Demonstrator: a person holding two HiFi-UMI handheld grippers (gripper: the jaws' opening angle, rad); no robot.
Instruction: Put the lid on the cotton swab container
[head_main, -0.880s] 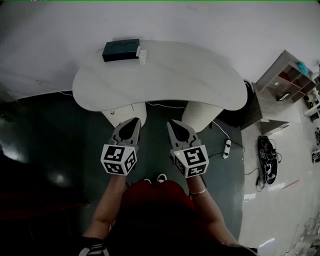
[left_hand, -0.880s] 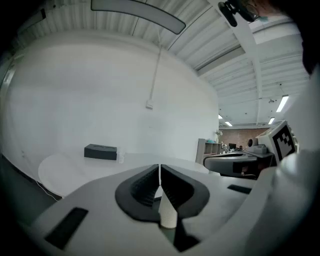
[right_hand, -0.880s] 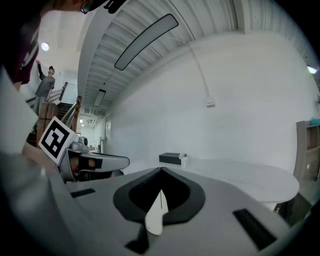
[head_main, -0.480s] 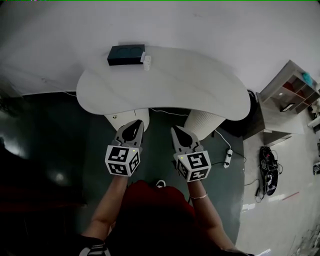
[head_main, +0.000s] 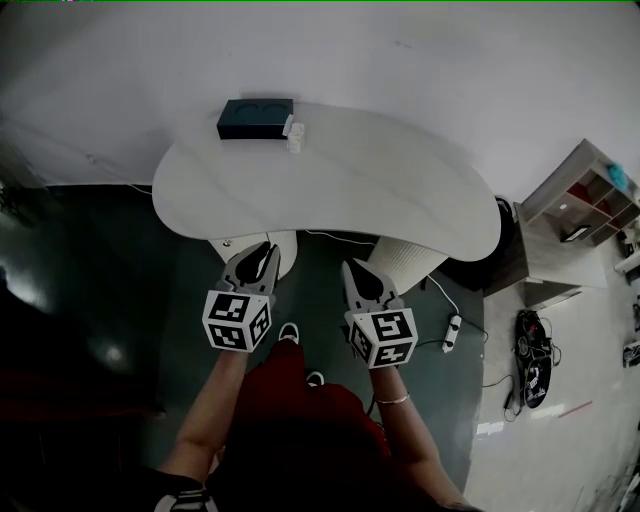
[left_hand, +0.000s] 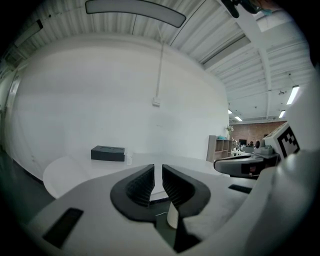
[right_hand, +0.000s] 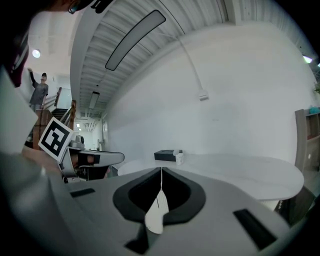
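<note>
A small white cotton swab container stands at the far edge of the white curved table, right beside a dark box; it is too small to tell its lid apart. It also shows far off as the container in the left gripper view and as the container in the right gripper view. My left gripper and right gripper hang side by side over the floor, short of the table's near edge. The left gripper is shut and holds nothing. The right gripper is shut and holds nothing too.
Two white ribbed pedestals carry the table. A power strip and cables lie on the dark floor at the right. An open shelf unit stands further right. A white wall runs behind the table.
The table and the box sit slightly lower in the head view, so I have come a little nearer. The person's feet have shifted. Both grippers stay shut.
</note>
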